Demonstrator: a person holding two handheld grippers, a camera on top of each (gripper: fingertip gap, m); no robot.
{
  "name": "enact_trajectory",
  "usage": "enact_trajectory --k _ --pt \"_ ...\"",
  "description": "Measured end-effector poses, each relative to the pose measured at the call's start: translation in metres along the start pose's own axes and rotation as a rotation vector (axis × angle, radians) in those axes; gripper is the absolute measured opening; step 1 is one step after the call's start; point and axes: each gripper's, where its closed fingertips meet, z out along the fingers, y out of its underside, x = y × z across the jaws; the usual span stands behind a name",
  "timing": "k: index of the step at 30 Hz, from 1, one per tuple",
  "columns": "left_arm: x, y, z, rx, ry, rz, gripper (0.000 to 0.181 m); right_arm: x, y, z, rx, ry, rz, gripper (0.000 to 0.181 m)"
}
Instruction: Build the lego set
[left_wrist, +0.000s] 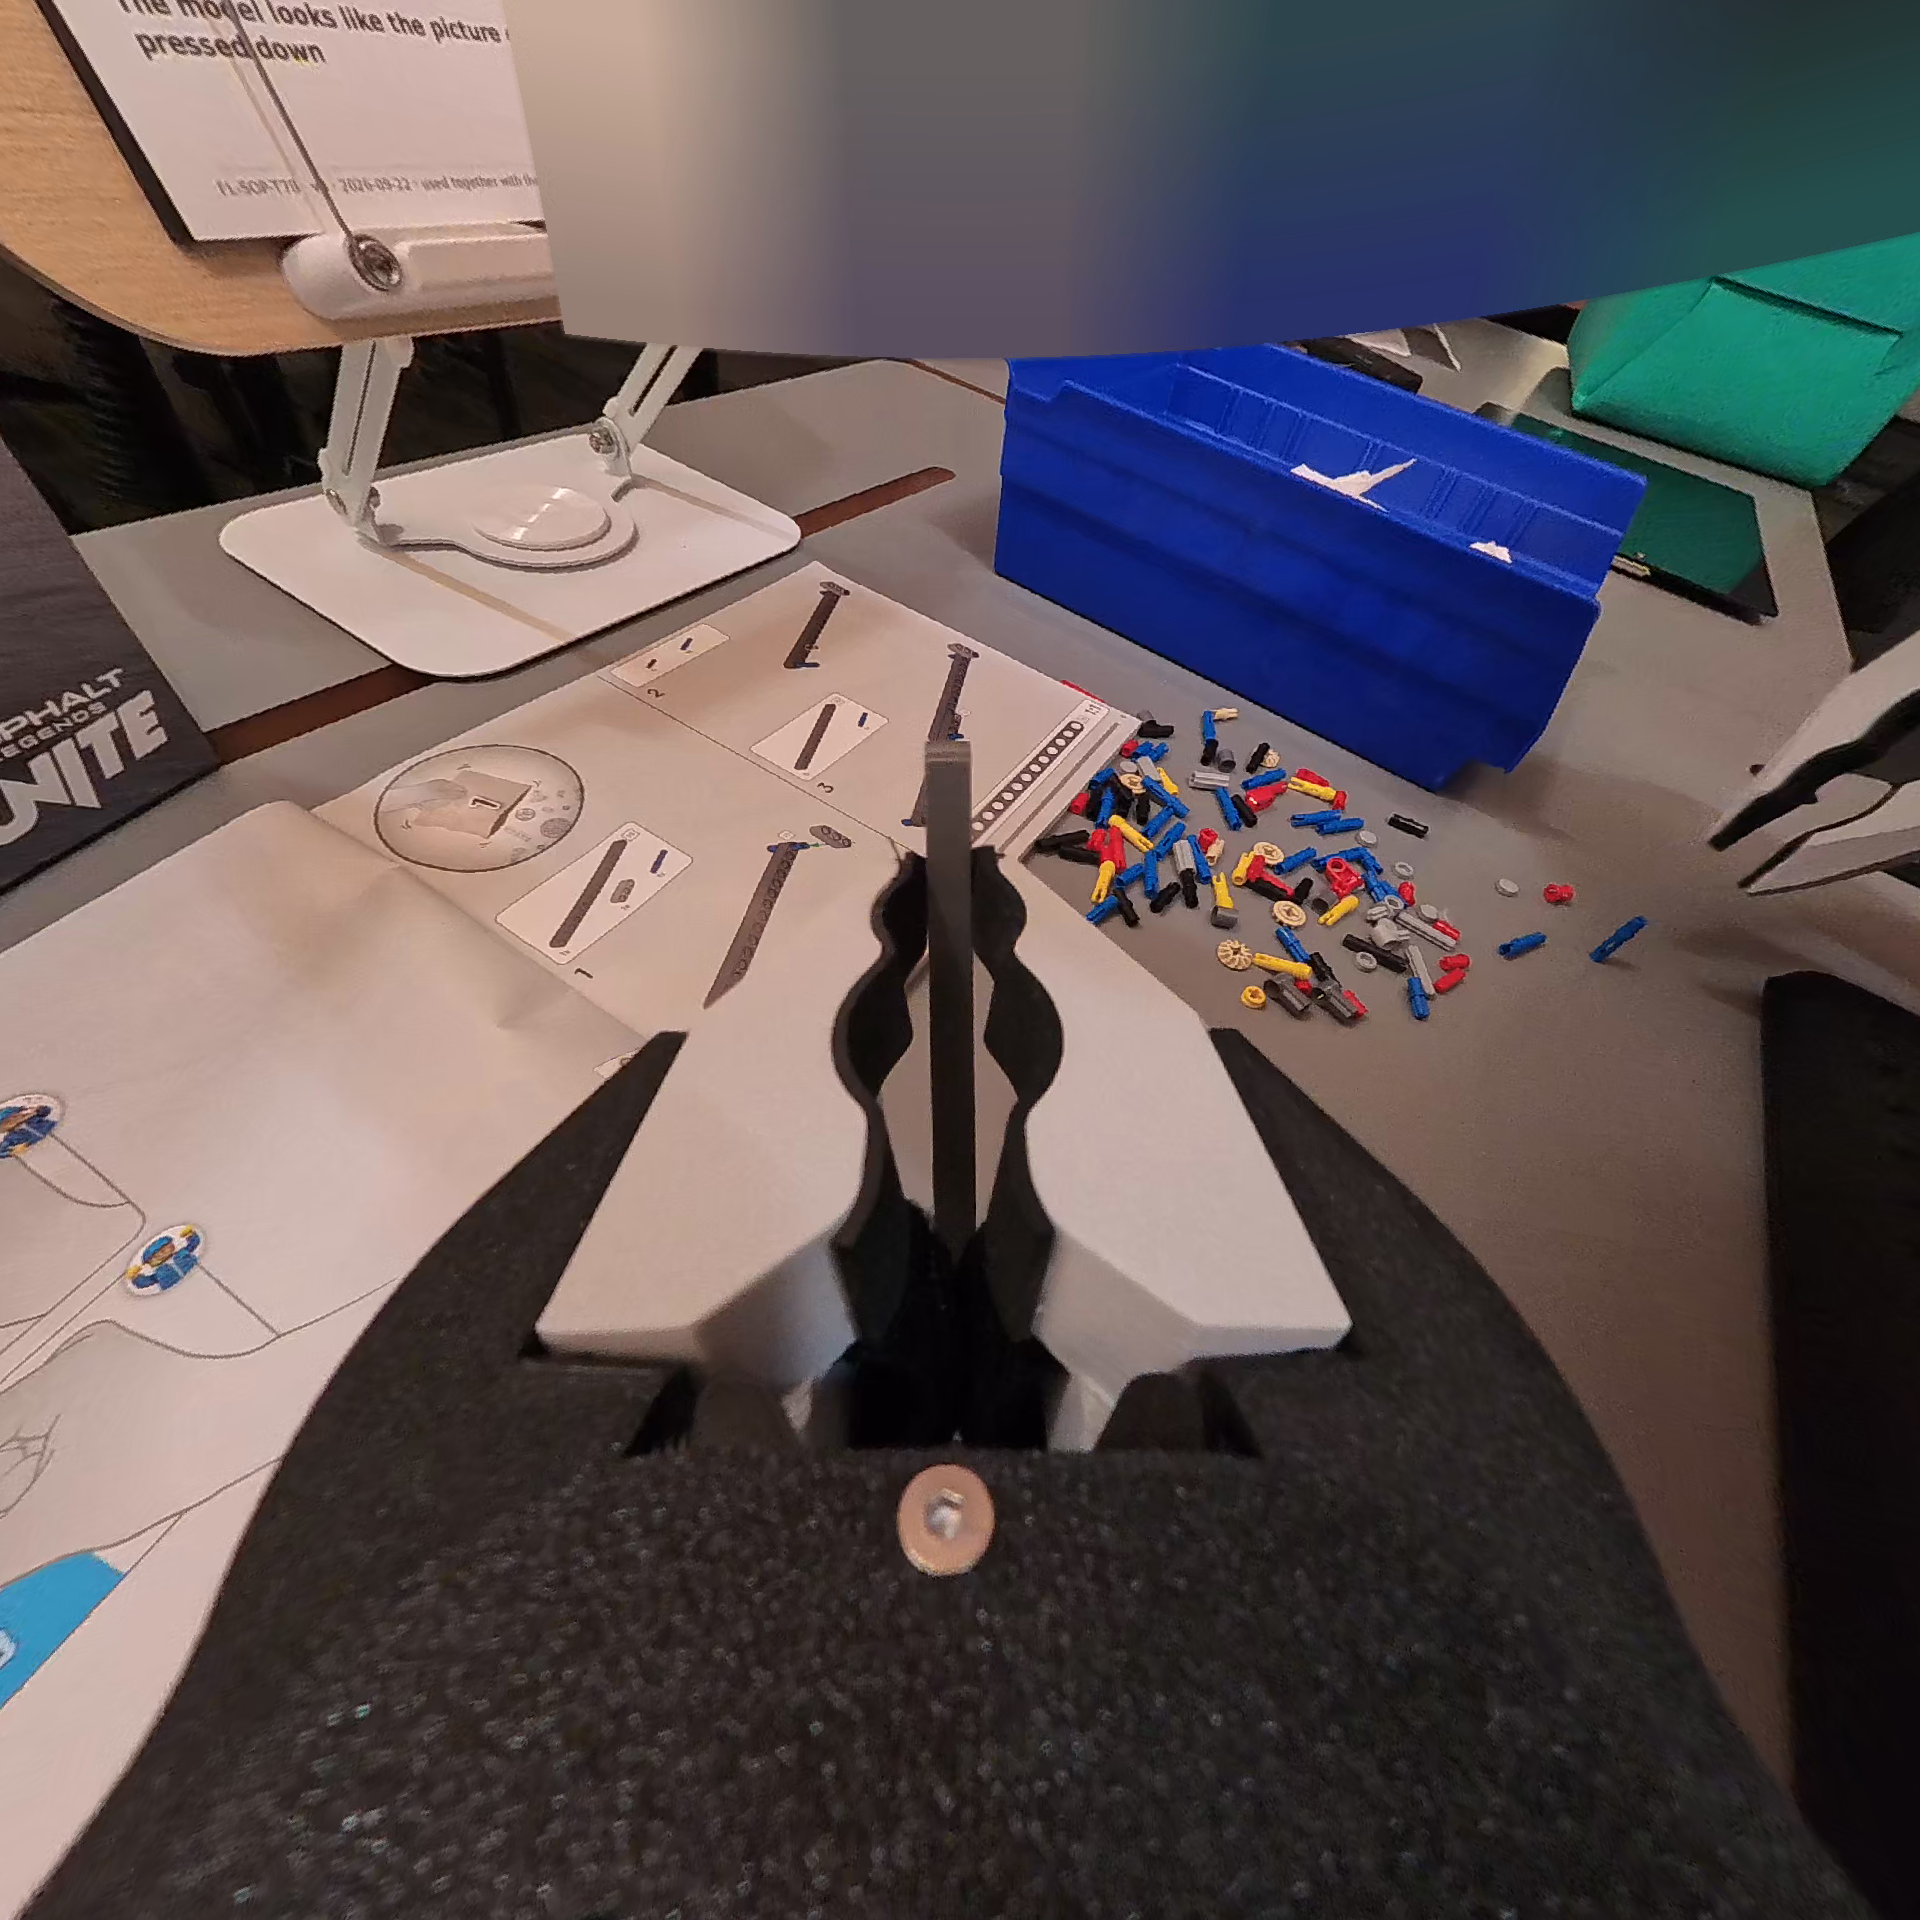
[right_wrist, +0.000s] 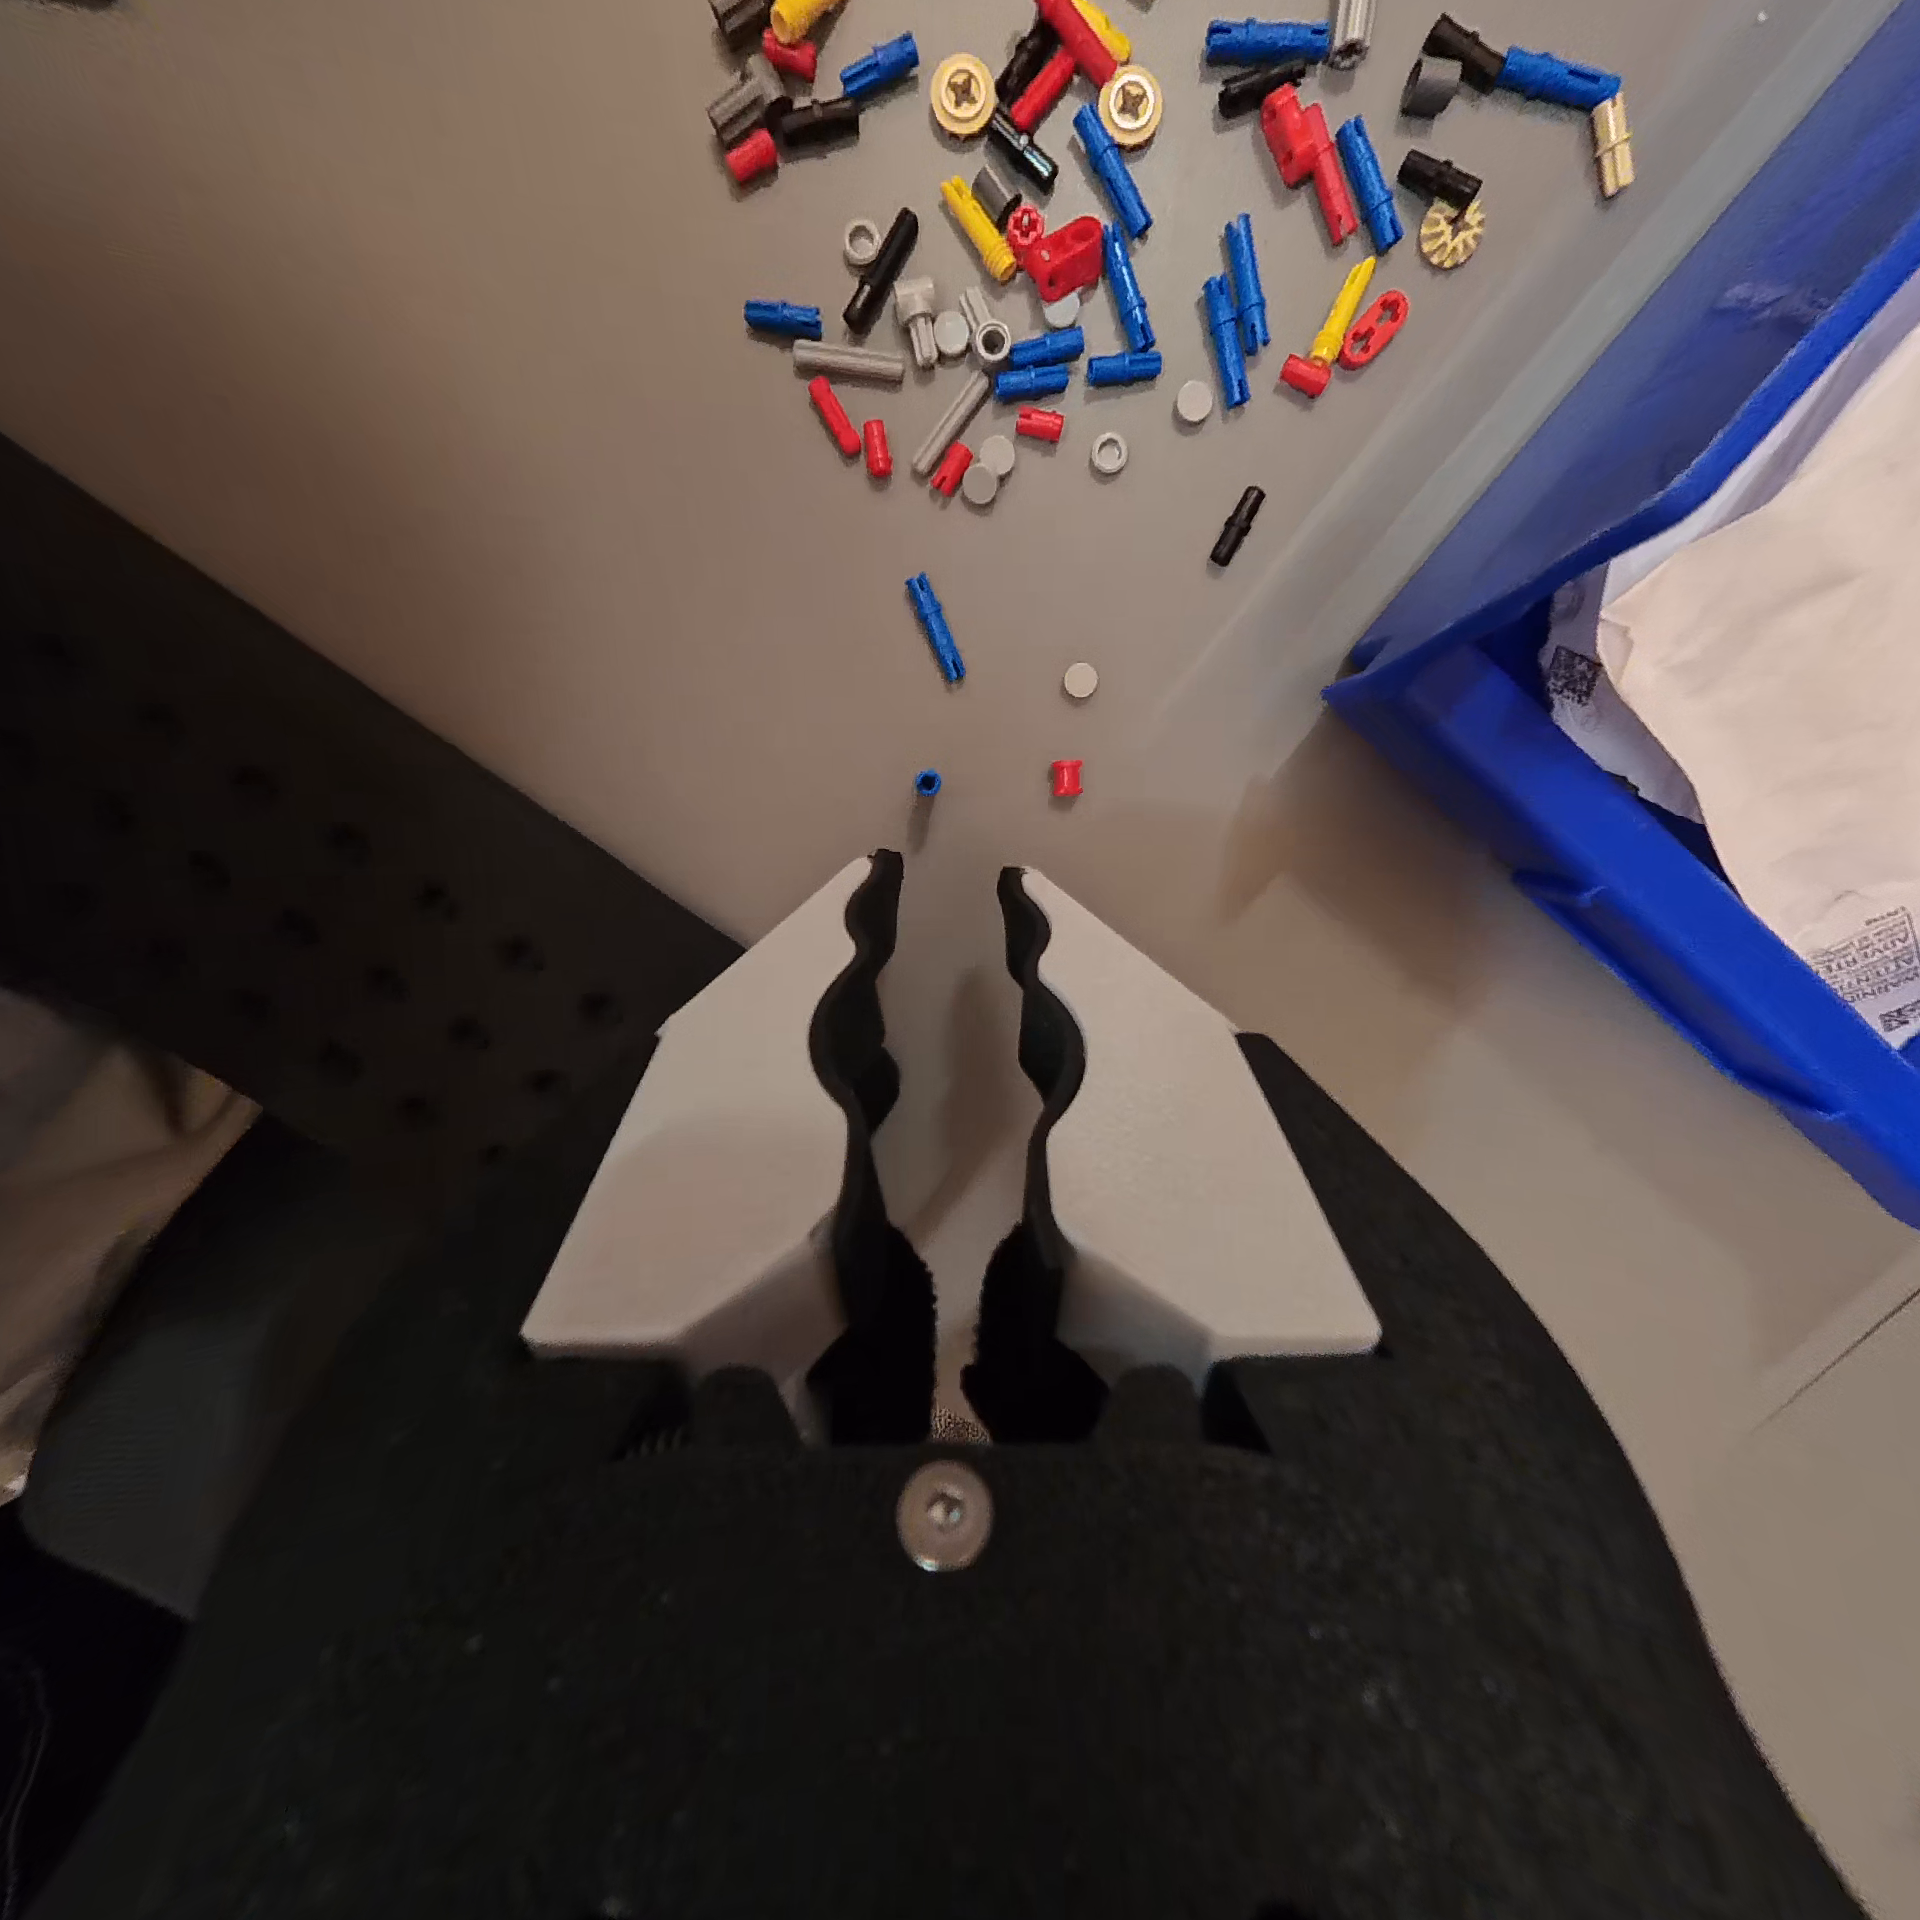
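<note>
In the right wrist view we see our right gripper (right_wrist: 948, 871) slightly open and empty, with a blue pin (right_wrist: 927, 781) standing on end just above its left fingertip, while our left gripper (left_wrist: 951, 862) clamps a grey beam (left_wrist: 950, 935) pointing up the frame.

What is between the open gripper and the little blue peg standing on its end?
Nothing visible. The right gripper is open, and only bare grey table lies between it and the blue peg. The red piece sits off to the side.
</note>
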Motion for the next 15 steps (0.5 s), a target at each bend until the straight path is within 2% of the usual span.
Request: enact_trajectory --k 10,15 --pt "0.004 0.006 0.006 -0.003 -0.031 0.055 0.006 -0.011 -0.013 -0.005 0.108 0.044 0.052 0.02" --pt "0.013 -0.004 0.001 0.044 -0.034 0.095 0.006 -0.015 -0.016 -0.004 0.109 0.066 0.046 0.022"
